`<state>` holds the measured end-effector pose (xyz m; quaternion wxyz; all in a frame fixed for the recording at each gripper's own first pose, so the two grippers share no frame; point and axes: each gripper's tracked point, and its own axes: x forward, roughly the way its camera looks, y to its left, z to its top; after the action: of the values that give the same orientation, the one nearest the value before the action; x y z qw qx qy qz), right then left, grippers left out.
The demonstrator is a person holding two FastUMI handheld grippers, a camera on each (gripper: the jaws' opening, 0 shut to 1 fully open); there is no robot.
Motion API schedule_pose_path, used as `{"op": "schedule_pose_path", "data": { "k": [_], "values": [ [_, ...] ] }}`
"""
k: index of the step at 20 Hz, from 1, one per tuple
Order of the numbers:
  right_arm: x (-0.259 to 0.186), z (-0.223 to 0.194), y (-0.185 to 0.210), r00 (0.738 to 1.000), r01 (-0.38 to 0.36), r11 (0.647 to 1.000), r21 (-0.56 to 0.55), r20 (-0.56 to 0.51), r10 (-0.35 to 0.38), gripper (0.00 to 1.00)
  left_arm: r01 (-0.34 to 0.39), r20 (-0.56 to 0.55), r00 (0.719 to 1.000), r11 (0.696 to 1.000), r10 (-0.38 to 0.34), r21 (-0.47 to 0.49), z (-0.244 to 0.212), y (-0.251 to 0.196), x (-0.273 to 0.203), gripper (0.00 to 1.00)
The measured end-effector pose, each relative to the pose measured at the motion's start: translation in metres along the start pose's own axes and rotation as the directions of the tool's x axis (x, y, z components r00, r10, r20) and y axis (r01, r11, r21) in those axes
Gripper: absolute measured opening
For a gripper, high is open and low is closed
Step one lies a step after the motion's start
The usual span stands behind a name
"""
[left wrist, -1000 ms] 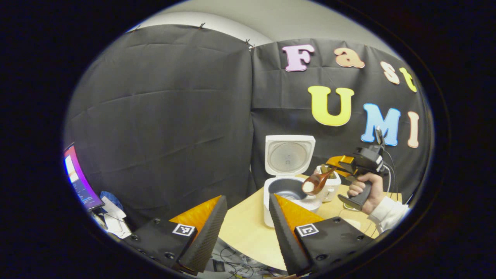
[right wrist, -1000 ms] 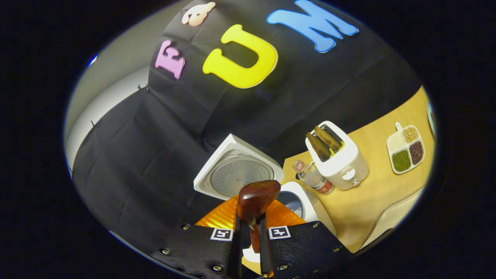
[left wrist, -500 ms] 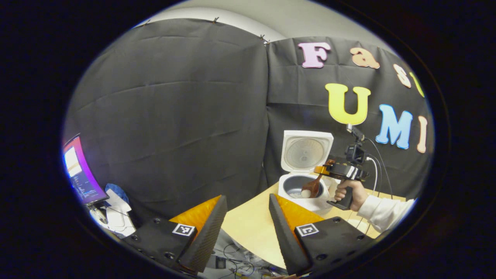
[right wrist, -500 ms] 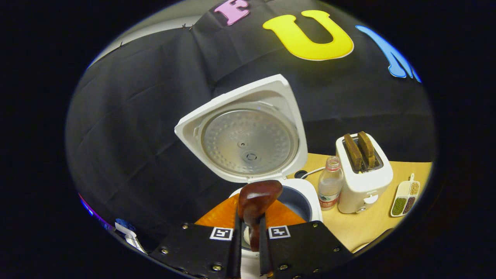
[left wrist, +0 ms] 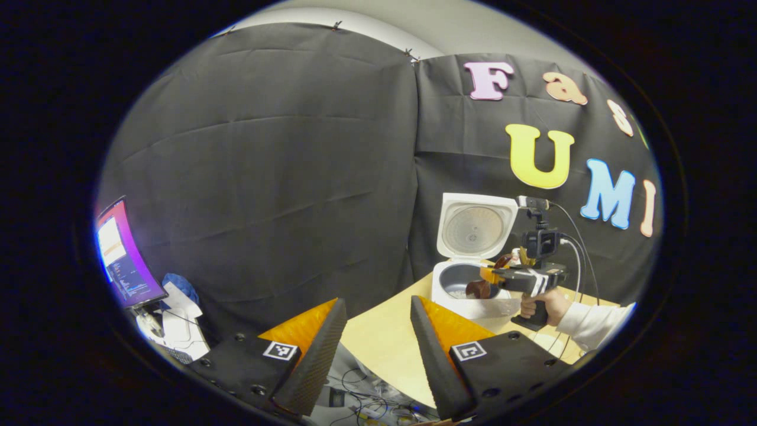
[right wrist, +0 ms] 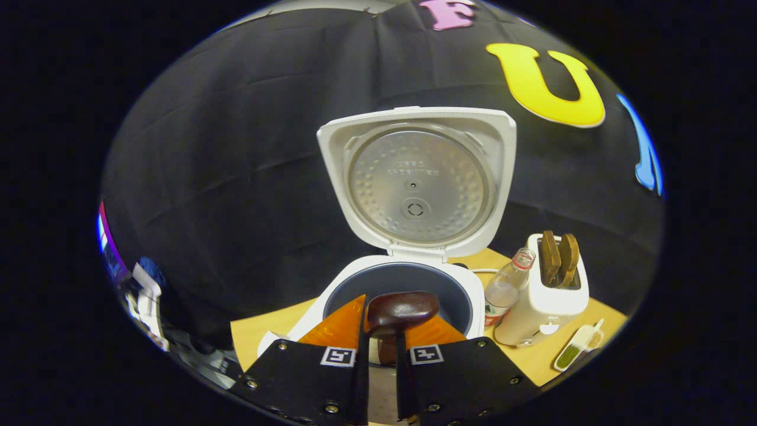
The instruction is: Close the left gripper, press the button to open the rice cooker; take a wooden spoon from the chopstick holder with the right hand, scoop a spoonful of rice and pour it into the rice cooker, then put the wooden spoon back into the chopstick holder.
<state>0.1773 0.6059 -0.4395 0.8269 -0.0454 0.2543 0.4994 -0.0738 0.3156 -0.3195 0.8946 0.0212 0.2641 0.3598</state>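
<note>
The right hand-held gripper is pinching the wooden spoon by its handle, fingers pressed tight on either side, and the bowl of the spoon hangs directly above the open rice cooker. From the left gripper view, the spoon sits over the pot's mouth with its bowl turned down, which I read as the tipping stroke, so the grains fall into the pot rather than onto the tabletop. The lid stands upright behind, well clear of the pour. A hand grips the right tool's handle off to the side. The left hand-held gripper waits spread wide, holding nothing, back from the cooker at the tabletop's near edge, out of the way. To the right of the cooker stand a bottle and a white holder with two brown pieces upright in it, probably the spoon's home.
</note>
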Motion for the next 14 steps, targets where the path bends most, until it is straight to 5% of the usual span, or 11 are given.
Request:
{"op": "schedule_pose_path", "data": {
  "k": [3, 4, 6, 9, 11, 14],
  "values": [
    [-0.006, -0.008, 0.013, 1.000, 0.019, 0.981, -0.196, 0.012, -0.017, 0.19, 0.001, 0.000, 1.000, 1.000, -0.001, 0.000, 0.002, -0.001, 0.004, 0.75],
    [-0.006, -0.011, 0.017, 1.000, 0.028, 0.968, -0.251, 0.018, -0.025, 0.19, 0.000, 0.000, 1.000, 1.000, 0.000, 0.002, -0.001, -0.001, 0.004, 0.84],
    [-0.009, -0.013, 0.023, 0.998, 0.056, 0.942, -0.331, 0.037, -0.046, 0.19, -0.001, 0.001, 1.000, 1.000, 0.001, 0.001, 0.001, -0.001, 0.003, 0.75],
    [-0.013, -0.016, 0.031, 0.997, 0.075, 0.906, -0.417, 0.049, -0.060, 0.19, -0.005, 0.003, 1.000, 1.000, 0.005, 0.007, 0.002, 0.000, -0.003, 0.75],
    [-0.014, -0.014, 0.030, 0.998, 0.061, 0.937, -0.345, 0.043, -0.050, 0.19, -0.010, 0.005, 1.000, 1.000, 0.010, 0.010, 0.002, 0.005, -0.002, 0.75],
    [-0.014, 0.002, 0.017, 0.999, 0.044, 0.995, -0.092, 0.025, -0.042, 0.19, -0.013, 0.003, 1.000, 1.000, 0.013, 0.000, 0.000, 0.008, -0.005, 0.80]
  ]
}}
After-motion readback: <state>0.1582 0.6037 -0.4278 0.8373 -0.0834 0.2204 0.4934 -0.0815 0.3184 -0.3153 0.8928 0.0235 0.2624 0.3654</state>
